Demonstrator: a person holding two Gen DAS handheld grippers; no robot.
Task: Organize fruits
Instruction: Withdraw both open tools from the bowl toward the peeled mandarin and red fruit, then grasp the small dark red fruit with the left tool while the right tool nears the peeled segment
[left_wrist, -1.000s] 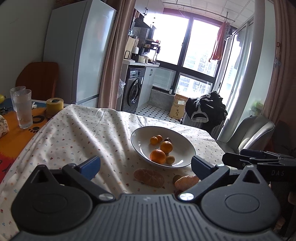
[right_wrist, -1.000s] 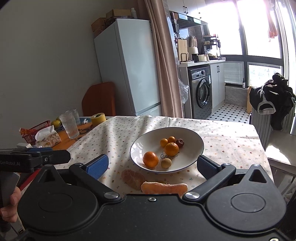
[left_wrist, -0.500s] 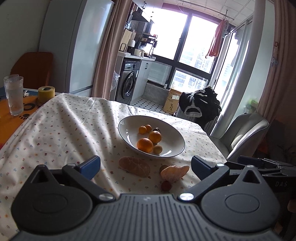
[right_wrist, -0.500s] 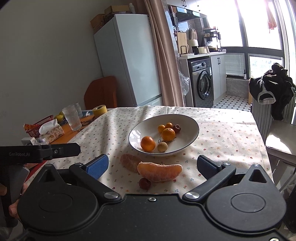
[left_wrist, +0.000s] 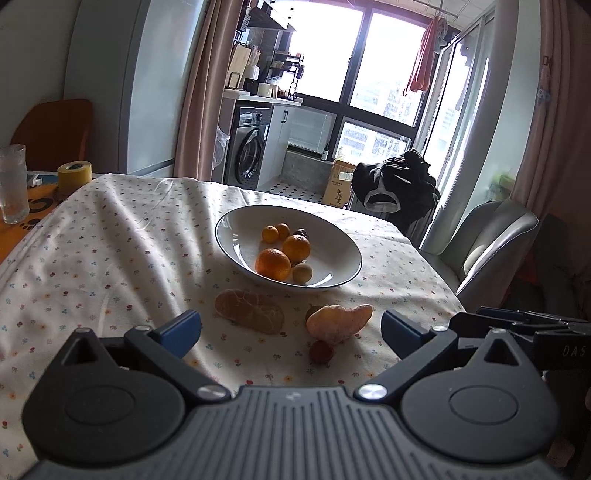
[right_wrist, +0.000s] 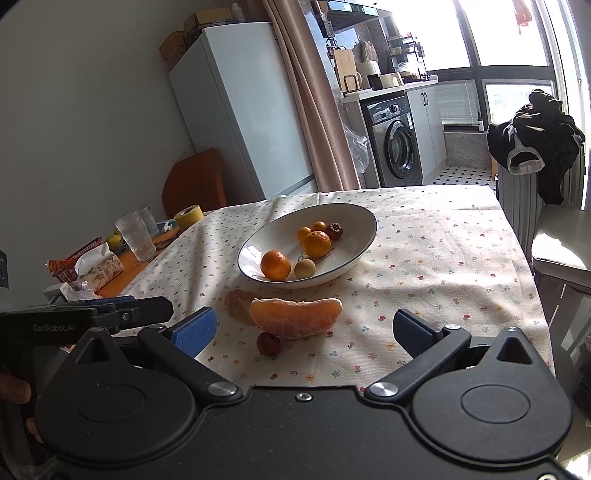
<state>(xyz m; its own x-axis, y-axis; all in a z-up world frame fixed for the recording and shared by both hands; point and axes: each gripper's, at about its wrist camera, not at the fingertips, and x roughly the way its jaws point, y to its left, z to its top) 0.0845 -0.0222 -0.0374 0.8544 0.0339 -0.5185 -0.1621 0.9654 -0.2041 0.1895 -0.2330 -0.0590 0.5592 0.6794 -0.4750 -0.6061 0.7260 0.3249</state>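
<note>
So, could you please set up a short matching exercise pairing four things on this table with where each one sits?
Things:
1. longan
2. small red fruit
3. yellow tape roll
4. peeled orange half

Places:
A. on the cloth, between bowl and small red fruit
B. inside the bowl
C. cloth, nearest the claws
D. beside the glasses

Pairs: 1-B, 2-C, 3-D, 4-A

On the desk (right_wrist: 443, 258) the bowl (right_wrist: 354, 218) sits centre, oranges (right_wrist: 275, 264) inside. Just before it lie two peeled halves (right_wrist: 295, 317) touching, a small fruit (right_wrist: 268, 343) nearest. Glasses (right_wrist: 136, 236) and tape roll (right_wrist: 189, 216) stand far left.
</note>
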